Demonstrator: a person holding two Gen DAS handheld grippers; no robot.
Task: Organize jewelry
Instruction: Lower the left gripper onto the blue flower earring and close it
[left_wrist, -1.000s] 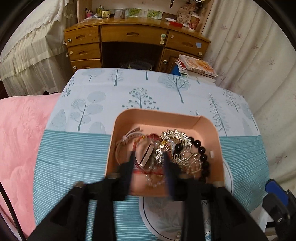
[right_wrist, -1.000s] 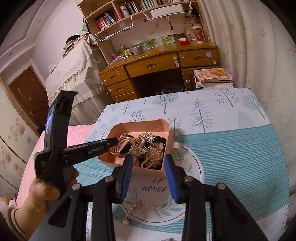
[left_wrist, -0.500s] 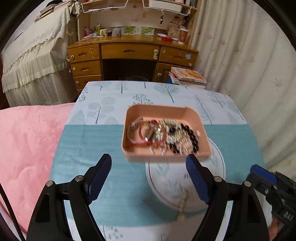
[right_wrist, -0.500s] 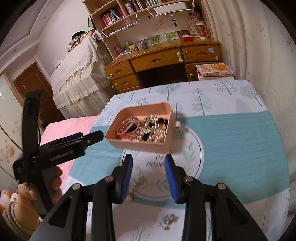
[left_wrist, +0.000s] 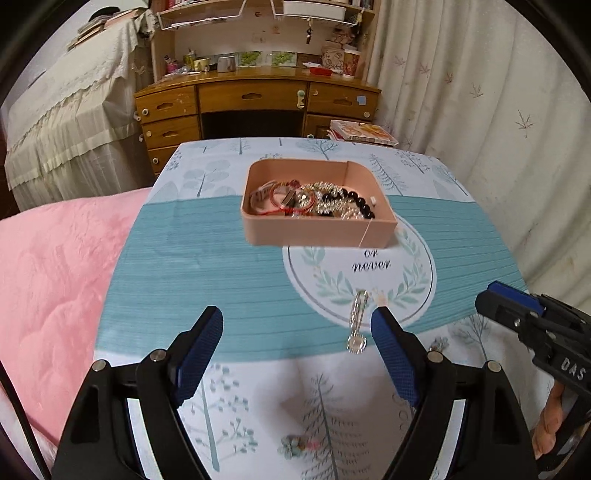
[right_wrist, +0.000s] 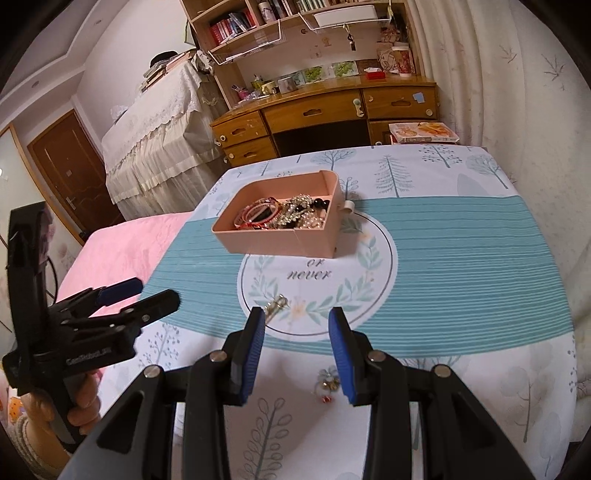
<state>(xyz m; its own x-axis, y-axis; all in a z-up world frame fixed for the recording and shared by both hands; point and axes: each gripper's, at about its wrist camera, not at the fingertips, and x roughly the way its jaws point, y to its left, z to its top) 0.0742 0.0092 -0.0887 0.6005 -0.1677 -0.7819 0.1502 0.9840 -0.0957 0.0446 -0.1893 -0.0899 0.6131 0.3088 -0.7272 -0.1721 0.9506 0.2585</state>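
Above the surface (left_wrist: 236, 295), the left tongs (left_wrist: 295, 350) have backed off the pink tray (left_wrist: 317, 230) — jaws just opened wide, empty; right tongs (right_wrist: 295, 350) narrow, empty — loose chain (left_wrist: 357, 321) looks next.

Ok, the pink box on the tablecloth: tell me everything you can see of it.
The pink box is a shallow, open-topped rectangular tray with rounded corners, plastic by its look. It sits flat on the tablecloth, overlapping the far edge of the printed circle. Inside lies a tangled heap of jewelry: red bangles, black beads, sparkly pieces. Neither gripper touches it.
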